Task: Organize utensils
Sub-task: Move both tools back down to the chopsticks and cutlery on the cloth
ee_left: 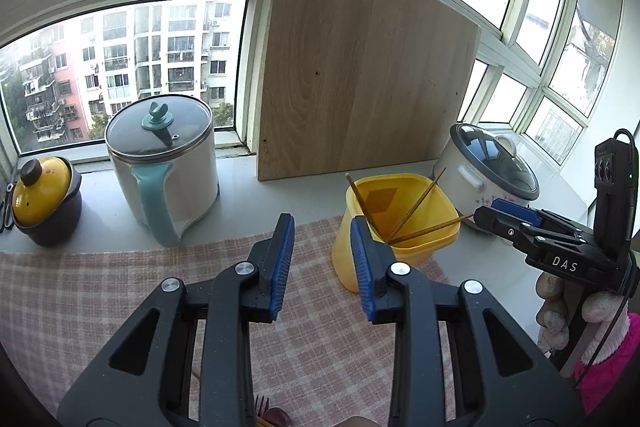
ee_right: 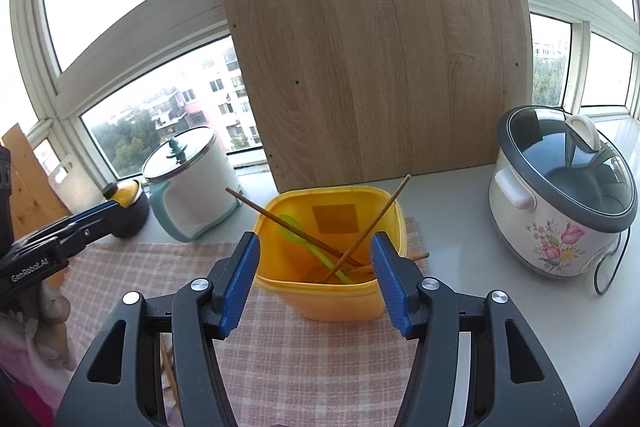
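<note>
I have both tongs hanging over the tabletop (ee_right: 460, 219), a pale, smooth sill-like surface under the windows, and I judge that I am between drops: the tub is already loaded and the next utensil is not yet in hand.

A flat wooden board (ee_right: 380, 75) with a printed grain leans upright at the far side. On the right stands a round rice cooker (ee_right: 560, 203) with a glass lid and flower print; on the far left, a white pot (ee_left: 164, 167) with a teal handle and, beside it, a small dark pot with a yellow lid (ee_left: 40, 199). A woven pink check cloth (ee_right: 300, 359) covers the near part of the tabletop.

The yellow tub (ee_right: 332, 259), glossy plastic with rounded corners, sits at the cloth's far right edge. In it lean thin wooden chopsticks (ee_right: 376, 223) and a green spoon (ee_right: 304, 239).

The left tongs (ee_left: 322, 267) are spread, with nothing between the ribbed blue pads; the right tongs (ee_right: 316, 283) are spread wider, also empty, with the tub just beyond them.

At the near edge of the left view I can see what look like more utensils (ee_left: 266, 415), mostly cut off. The next move, I think, calls for lowering one pair of tongs back there and pinching a slim handle squarely so it does not roll.
</note>
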Tool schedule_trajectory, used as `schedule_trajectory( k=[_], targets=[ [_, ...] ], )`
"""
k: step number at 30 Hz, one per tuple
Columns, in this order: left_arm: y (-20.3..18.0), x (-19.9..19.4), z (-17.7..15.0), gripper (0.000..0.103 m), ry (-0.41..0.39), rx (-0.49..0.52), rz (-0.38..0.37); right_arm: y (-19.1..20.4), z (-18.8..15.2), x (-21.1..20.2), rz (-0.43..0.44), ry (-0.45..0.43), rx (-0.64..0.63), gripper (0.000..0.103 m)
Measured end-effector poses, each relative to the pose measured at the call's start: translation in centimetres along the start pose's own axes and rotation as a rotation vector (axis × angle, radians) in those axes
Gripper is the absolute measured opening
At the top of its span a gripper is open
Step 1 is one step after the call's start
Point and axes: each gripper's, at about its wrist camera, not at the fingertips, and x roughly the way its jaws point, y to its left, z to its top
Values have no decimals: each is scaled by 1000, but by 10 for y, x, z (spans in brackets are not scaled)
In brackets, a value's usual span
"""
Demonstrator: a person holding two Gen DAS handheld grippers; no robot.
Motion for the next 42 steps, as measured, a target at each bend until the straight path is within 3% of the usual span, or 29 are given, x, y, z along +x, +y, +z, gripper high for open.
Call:
schedule_trajectory(
  k=[3,9,16,28,37,42],
  targets=[
    [18,-10,-20,28,26,-11,18,9,-11,-3,21,8,-32,65],
    [52,-23,-66,28,99,-22,71,23,-34,-1,78,58,-53,65],
    [87,-25,-120,28,192,-66,117,48,-64,14,147,175,-110,65],
    [100,-14,-172,28,310,-93,93,99,-110,34,259,338,-227,65],
    [96,-11,-199,28,373,-107,61,129,-151,53,327,487,-327,28],
    [101,-6,-204,28,385,-122,66,140,-165,65,344,548,-361,21]
  ],
)
